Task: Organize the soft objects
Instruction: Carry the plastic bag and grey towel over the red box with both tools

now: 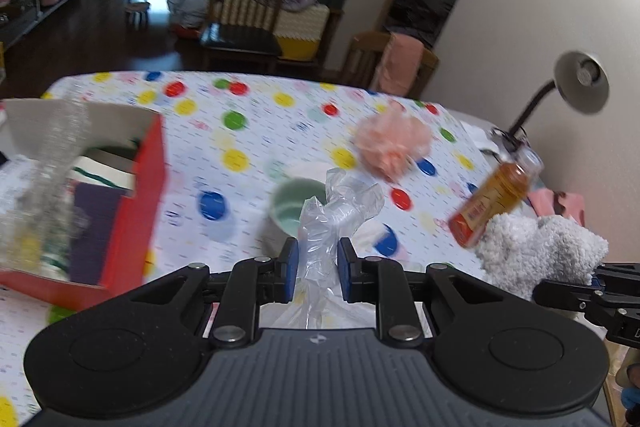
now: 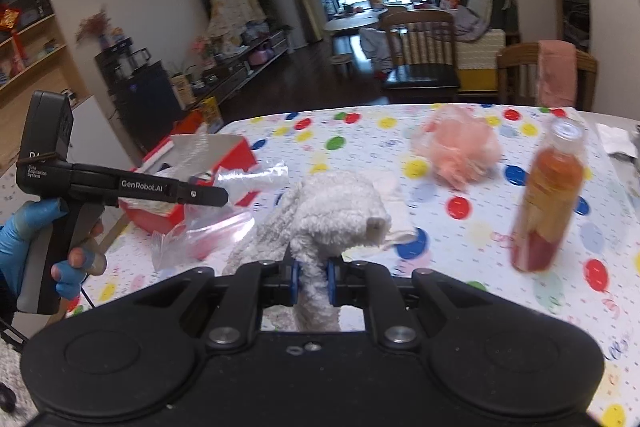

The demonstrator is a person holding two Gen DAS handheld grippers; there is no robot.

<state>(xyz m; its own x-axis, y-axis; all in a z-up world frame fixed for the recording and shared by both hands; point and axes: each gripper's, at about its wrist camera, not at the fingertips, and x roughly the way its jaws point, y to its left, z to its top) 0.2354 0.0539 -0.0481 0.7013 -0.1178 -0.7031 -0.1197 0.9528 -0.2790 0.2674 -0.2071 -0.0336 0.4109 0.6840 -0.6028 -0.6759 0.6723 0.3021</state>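
Left tool (image 1: 313, 269) pinches a clear plastic bag (image 1: 332, 215), the bag squeezed between its blue pads (image 1: 291, 269) and sticking up past them toward 12 o'clock. Right tool (image 2: 313, 281) pinches a white fluffy towel (image 2: 324, 215); the towel bulges above the pads and hangs below them.

Both are held over a counter (image 1: 256, 131) covered with a polka-dot cloth. In the left wrist view, a red box (image 1: 150, 187) sits at 9 o'clock from the bag, open, with folded fabric inside. A pale green bowl (image 1: 294, 201) is just behind the bag. A pink mesh pouf (image 1: 394, 143) lies at 1 o'clock, well apart from the bag. An orange bottle (image 1: 494, 199) appears tilted at 3 o'clock, blurred, next to the white towel.

In the right wrist view the bottle stands at 2 o'clock from the towel, the pouf at 1 o'clock. The left tool shows at 9 o'clock, gripped by a blue-gloved hand (image 2: 24, 239), with the plastic bag trailing under it over the red box.
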